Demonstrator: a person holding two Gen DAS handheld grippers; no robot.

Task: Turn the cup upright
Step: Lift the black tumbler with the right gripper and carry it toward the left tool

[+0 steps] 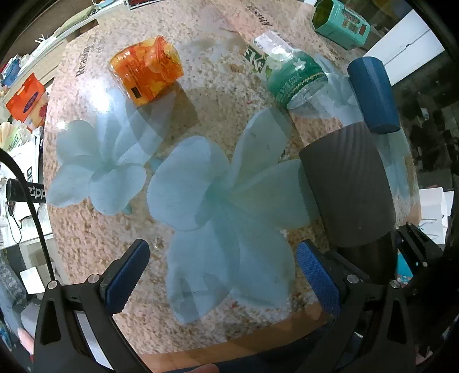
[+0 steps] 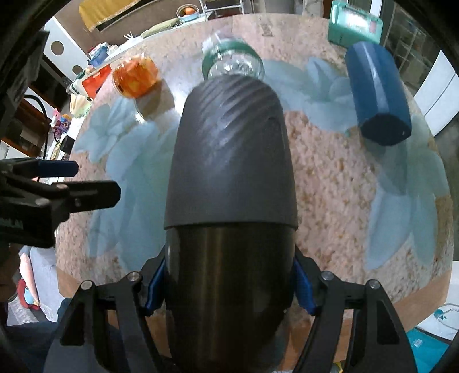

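The cup is a dark grey ribbed tumbler with a smooth dark metal lower part (image 2: 229, 160). My right gripper (image 2: 228, 287) is shut on its metal part and holds it lying along my fingers, ribbed end pointing away over the table. The cup also shows in the left wrist view (image 1: 347, 186) at the right, with the right gripper behind it. My left gripper (image 1: 223, 278) is open and empty above the flowered tablecloth, left of the cup. It shows at the left edge of the right wrist view (image 2: 57, 178).
A round table with a pink speckled cloth with pale blue flowers (image 1: 206, 195). On it lie an orange glass jar (image 1: 146, 71), a clear bottle with a green label (image 1: 287, 71), a blue cup on its side (image 1: 373, 94) and a teal tin (image 1: 341, 23).
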